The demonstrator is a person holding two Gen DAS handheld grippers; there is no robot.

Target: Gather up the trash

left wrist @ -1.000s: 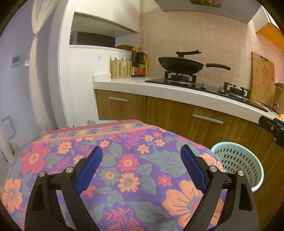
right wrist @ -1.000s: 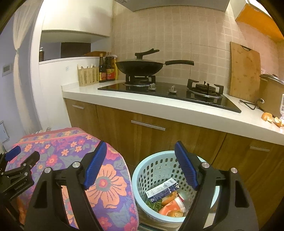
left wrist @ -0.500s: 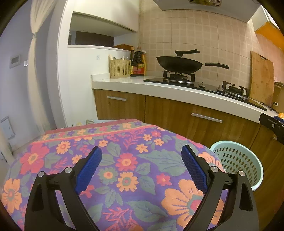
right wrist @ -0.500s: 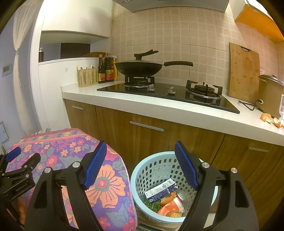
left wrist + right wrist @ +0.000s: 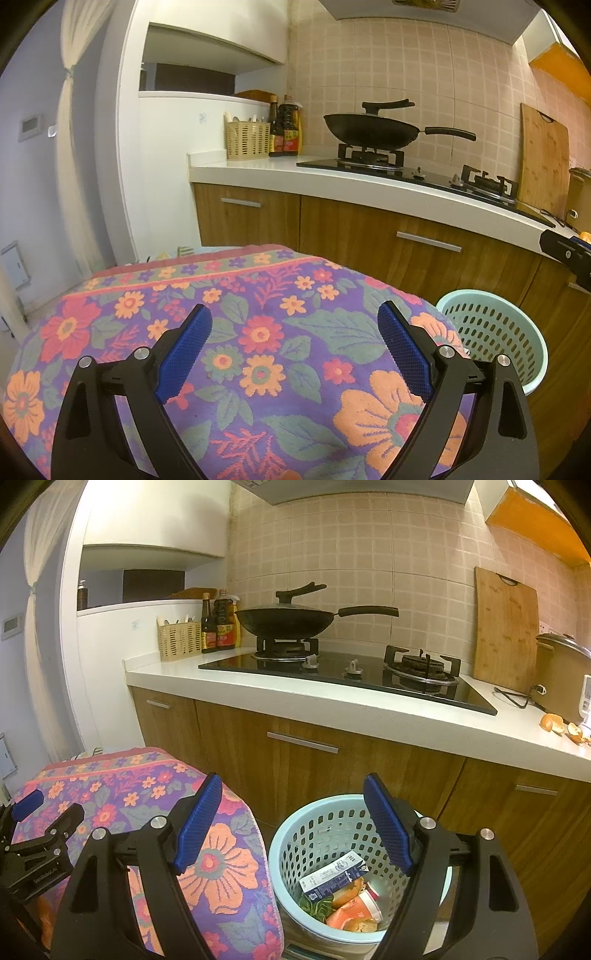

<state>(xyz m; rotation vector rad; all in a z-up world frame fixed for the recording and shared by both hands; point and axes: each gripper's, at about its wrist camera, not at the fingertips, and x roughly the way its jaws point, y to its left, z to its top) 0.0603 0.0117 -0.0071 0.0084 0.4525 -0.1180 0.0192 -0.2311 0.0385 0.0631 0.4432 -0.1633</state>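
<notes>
Kitchen cabinets in brown wood run behind everything you are facing, with a white counter (image 5: 369, 709) on top. Your landmark is the pale blue basket (image 5: 295, 834) on the floor against those cabinets. Inside it lies the trash: a blue-and-white carton (image 5: 332, 877), an orange cup (image 5: 354, 910), some green leaves and bread-like scraps. Your right gripper (image 5: 291, 819) hangs just above the basket's rim, jaws spread wide apart with nothing between them. Left of the basket, touching or nearly touching it, sits a rounded surface under a floral cloth (image 5: 258, 332). Your left gripper (image 5: 293, 347) is over that cloth, jaws likewise wide apart and empty. Above and behind the basket, a black wok (image 5: 288, 622) rests on the left burner of the stove. Right of the basket, on the counter, 2 or more orange peels (image 5: 552, 723) lie beside a cooker, near a wooden cutting board (image 5: 506, 627) leaning on the tiles.
</notes>
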